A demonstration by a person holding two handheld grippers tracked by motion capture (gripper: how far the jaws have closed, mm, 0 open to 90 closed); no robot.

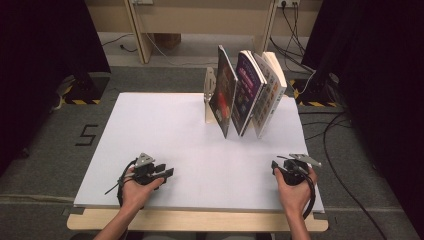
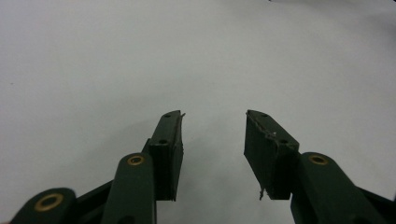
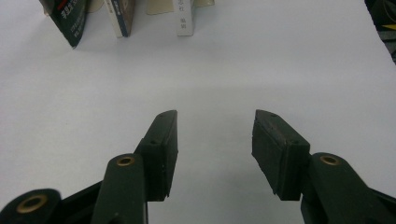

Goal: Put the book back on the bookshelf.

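Books (image 1: 246,95) (three, glossy covers) tilted against a pale stand (image 1: 210,95); left tongs (image 2: 213,140) and right tongs (image 3: 215,140) spread, empty.

We see a white table (image 1: 165,130) with a pale wooden edge along its near side. The left gripper (image 2: 214,128) and right gripper (image 3: 215,126) are black, with brass-coloured rivets at their joints. Among the leaning books, the left book (image 1: 223,92) has a dark cover with reddish patches, the middle book (image 1: 247,90) is purple with small multicoloured marks, and the right book (image 1: 268,90) is white and busy with tiny coloured pictures. The bookend (image 1: 210,95) is beige. The floor (image 1: 45,145) is grey, marked with a black "5" (image 1: 87,135) and yellow-black striped tape (image 1: 80,101).
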